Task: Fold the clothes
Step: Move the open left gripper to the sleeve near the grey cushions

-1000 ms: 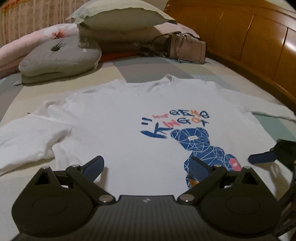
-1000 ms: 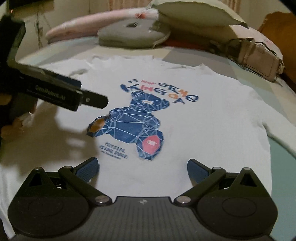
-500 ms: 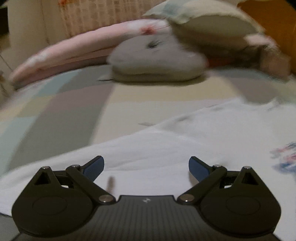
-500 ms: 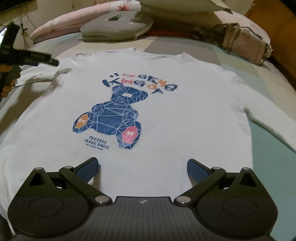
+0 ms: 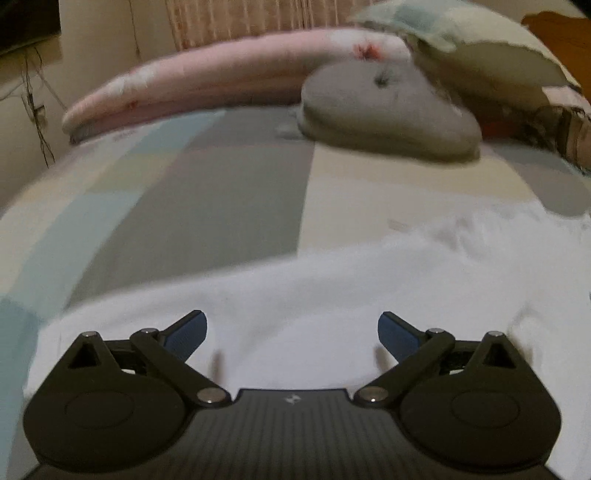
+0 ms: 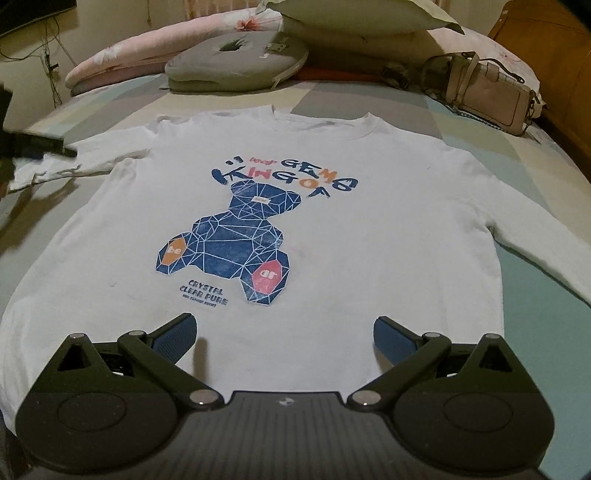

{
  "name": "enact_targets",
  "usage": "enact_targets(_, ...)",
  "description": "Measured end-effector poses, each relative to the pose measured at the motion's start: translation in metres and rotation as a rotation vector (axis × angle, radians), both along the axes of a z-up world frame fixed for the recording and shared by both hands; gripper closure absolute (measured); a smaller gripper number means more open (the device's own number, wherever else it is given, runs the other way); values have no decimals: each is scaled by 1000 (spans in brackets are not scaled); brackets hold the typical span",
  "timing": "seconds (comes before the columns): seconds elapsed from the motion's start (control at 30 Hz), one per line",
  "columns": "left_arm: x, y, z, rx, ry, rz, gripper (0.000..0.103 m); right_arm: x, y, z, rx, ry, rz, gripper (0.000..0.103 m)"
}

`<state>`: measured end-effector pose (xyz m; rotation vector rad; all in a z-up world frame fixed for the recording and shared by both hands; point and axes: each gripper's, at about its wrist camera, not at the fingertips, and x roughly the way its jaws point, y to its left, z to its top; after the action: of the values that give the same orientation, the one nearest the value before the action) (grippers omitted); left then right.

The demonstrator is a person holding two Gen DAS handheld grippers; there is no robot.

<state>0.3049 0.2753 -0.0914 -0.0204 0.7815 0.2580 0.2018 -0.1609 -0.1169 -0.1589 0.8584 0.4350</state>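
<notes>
On the bed [image 6: 535,280], the white shirt [image 6: 332,258] lies flat for folding; the left claw [image 5: 291,328] gapes wide over its sleeve [image 5: 258,295], and the right claw [image 6: 284,332] is wide and empty near the hem.

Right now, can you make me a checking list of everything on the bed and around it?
Surface: bed sheet with pastel colour blocks.
Job's things: white long-sleeved shirt lying flat, bear print up, sleeves spread out, not yet folded.
Clutter: grey round cushion, pink pillow, pale pillow and beige handbag, all beyond the collar.
Grippers: left gripper over the shirt's sleeve, jaws open; right gripper over the hem, jaws open, empty.
Cables: wires hanging on the wall.
Surroundings: wooden bed frame, curtain.
</notes>
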Motion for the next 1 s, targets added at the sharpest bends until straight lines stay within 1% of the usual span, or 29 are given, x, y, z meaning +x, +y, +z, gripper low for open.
enact_targets(0.07,16,6,-4,-19,3,22,4,0,1,-1,1,2,0,0)
enact_targets(0.13,30,14,-17,-12,29,63,4,1,1,-1,0,6,-3,0)
enact_targets(0.2,25,23,-30,-32,59,85,3,2,0,-1,1,8,-6,0)
enact_targets(0.27,9,31,-36,-70,40,84,2,1,-1,0,6,6,-10,0)
enact_targets(0.37,-16,42,-36,-78,49,86,0,-1,-2,1,16,3,-7,0)
enact_targets(0.43,-18,50,-27,-96,79,125,0,-2,0,1,18,4,3,0)
enact_targets(0.47,-15,52,-21,-98,87,154,4,-2,1,1,17,6,7,0)
enact_targets(0.5,-12,52,-14,-110,79,165,4,-3,3,0,16,8,12,0)
enact_targets(0.53,-8,49,-7,-149,52,146,4,-3,4,0,14,10,16,0)
enact_targets(0.6,4,40,5,-259,-1,76,3,-3,5,-1,13,11,14,0)
enact_targets(0.7,29,14,16,-396,-42,-44,3,-1,6,-3,7,23,5,0)
enact_targets(0.73,38,5,17,-426,-47,-77,3,0,5,-4,4,28,0,0)
enact_targets(0.87,73,-30,12,-437,-24,-129,3,0,4,-3,14,28,2,0)
enact_targets(0.93,86,-38,6,-478,-8,-137,3,-1,4,-3,20,32,6,0)
enact_targets(1.0,96,-43,-3,-542,25,-159,3,-2,4,-3,24,34,10,0)
